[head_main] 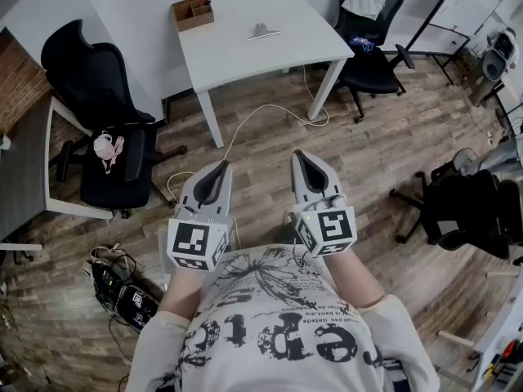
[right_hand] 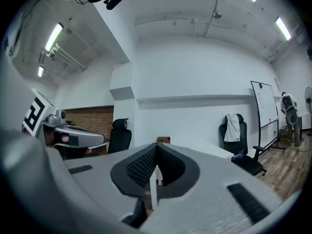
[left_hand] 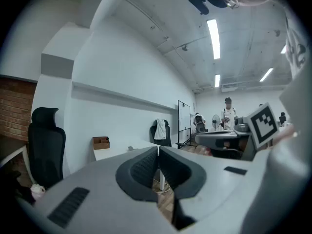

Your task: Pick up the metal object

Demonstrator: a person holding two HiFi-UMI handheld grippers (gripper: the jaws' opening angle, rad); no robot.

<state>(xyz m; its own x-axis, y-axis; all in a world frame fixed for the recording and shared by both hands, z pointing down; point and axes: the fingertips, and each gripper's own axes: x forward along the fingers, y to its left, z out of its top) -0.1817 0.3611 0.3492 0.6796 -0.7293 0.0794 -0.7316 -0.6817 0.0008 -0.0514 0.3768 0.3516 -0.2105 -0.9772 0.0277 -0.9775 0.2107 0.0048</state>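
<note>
The metal object (head_main: pixel 263 32) is a small grey piece lying flat on the white table (head_main: pixel 245 55) far ahead of me. In the left gripper view it shows as a tiny shape (left_hand: pixel 130 148) on the tabletop. My left gripper (head_main: pixel 222 168) and right gripper (head_main: pixel 299 155) are held side by side close to my body, above the wooden floor and well short of the table. Both are shut with nothing between the pads, and the shut jaws also show in the left gripper view (left_hand: pixel 158 150) and the right gripper view (right_hand: pixel 156 147).
A brown wooden box (head_main: pixel 193 11) stands at the table's far left corner. Black office chairs sit at the left (head_main: pixel 106 129), behind the table (head_main: pixel 368 47) and at the right (head_main: pixel 466 211). A white cable (head_main: pixel 270 113) trails over the floor. A grey desk (head_main: pixel 24 170) is at the left.
</note>
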